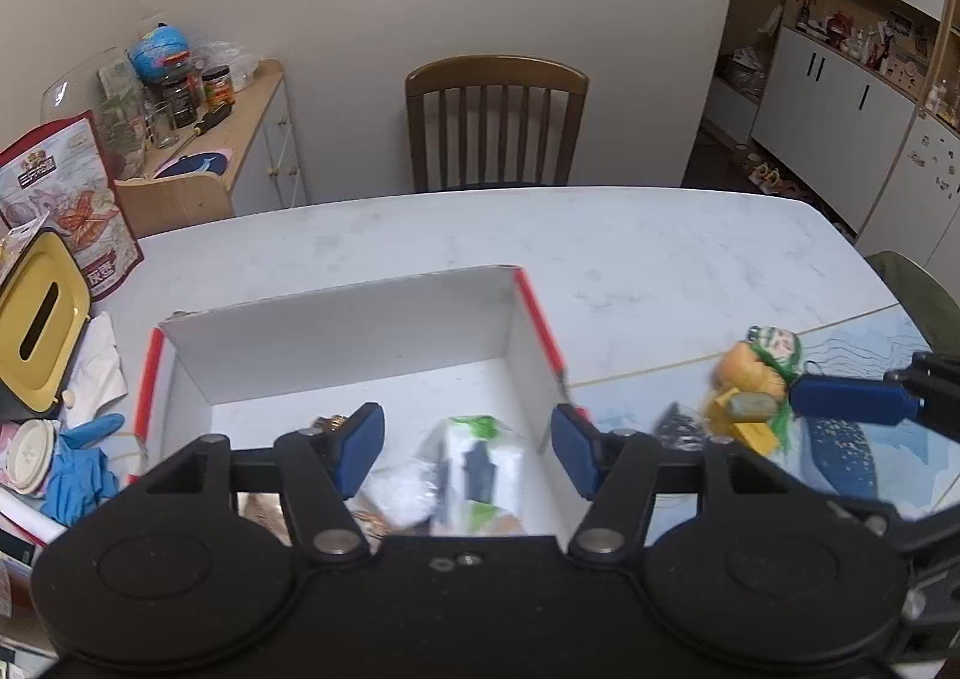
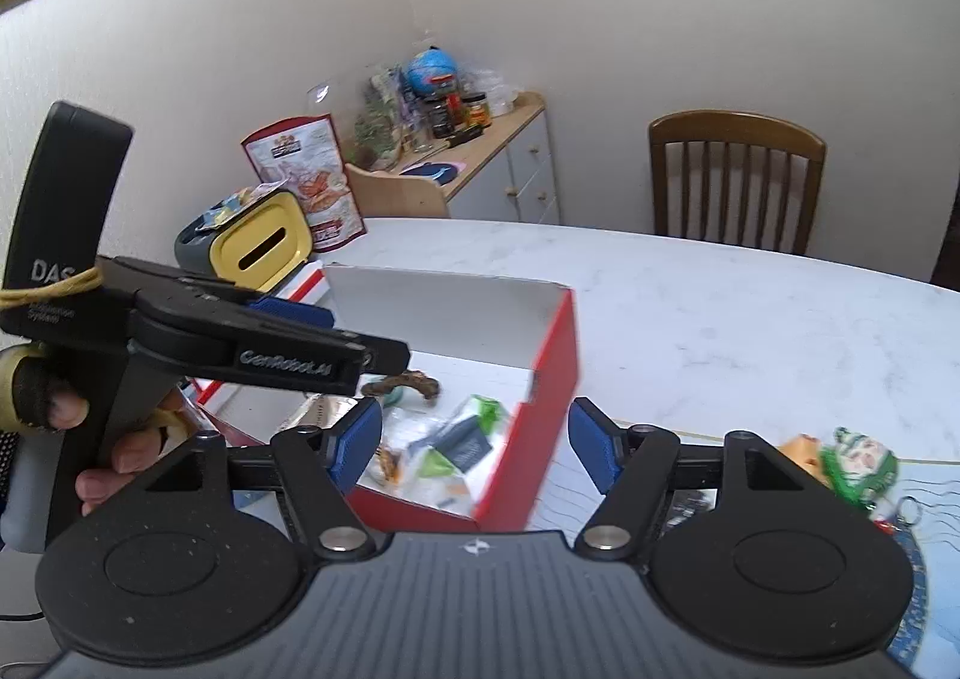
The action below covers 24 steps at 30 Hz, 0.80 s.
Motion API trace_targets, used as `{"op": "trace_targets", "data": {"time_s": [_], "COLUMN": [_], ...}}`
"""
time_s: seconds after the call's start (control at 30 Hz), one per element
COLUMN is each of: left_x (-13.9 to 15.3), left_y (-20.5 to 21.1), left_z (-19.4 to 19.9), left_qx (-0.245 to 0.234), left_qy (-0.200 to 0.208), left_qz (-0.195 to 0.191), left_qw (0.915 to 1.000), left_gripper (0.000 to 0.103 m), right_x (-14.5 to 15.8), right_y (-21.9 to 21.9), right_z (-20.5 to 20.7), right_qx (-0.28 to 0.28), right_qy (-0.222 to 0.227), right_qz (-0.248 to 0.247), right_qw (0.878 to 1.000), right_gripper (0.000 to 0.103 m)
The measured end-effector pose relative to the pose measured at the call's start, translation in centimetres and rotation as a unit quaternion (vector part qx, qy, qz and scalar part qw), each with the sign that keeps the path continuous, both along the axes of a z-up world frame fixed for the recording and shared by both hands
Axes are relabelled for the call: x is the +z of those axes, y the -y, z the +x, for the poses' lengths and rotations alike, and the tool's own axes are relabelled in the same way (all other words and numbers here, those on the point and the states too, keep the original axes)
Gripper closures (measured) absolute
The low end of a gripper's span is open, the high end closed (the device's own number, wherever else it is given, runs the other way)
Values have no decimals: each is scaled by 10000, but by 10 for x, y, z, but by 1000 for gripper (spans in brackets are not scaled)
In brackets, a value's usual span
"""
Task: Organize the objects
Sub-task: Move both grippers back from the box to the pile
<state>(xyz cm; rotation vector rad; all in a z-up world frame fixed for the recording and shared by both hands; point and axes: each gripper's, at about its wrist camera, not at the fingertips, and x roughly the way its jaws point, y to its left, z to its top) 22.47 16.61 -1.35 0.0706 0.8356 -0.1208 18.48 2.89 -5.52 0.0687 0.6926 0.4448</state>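
Sorting job, partly done by the look of it. Inside the red-and-white box on the white table, already a few little things: a green-and-white packet, some see-through bags, a brown twisty bit at the back. Over that box, the left gripper, spread wide, holding nothing, gripped by a hand in a fingerless glove. Probably parked there after a drop, or just waiting out of the way. Next to it, the right gripper, also spread wide and empty, hanging over the box's right wall, pointed toward the blue mat. On that mat, outside the box and well apart from it, a small orange-and-green doll toy with a ring and bits tied on. Most likely the next thing to fetch. Wide fingers make sense for that, since lumpy and floppy. Off to the far side, a yellow-lidded tissue box and a blue glove, left alone for now.
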Motion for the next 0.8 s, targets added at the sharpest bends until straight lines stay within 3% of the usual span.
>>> {"op": "trace_targets", "data": {"time_s": [0.23,0.37,0.8], "left_x": [1,0,-12], "left_y": [28,46,97], "left_z": [-12,-17,-17], "left_qx": [-58,-108,-229], "left_qy": [0,42,49], "left_qz": [-39,-13,-63], "left_qw": [10000,9999,9997], "left_gripper": [38,28,14], "right_x": [1,0,-16], "right_y": [40,65,147], "right_z": [-10,-14,-19], "right_qx": [-107,-200,-574], "right_qy": [24,40,68], "right_qz": [103,109,50], "right_qw": [9999,9997,9983], "right_gripper": [29,25,20]}}
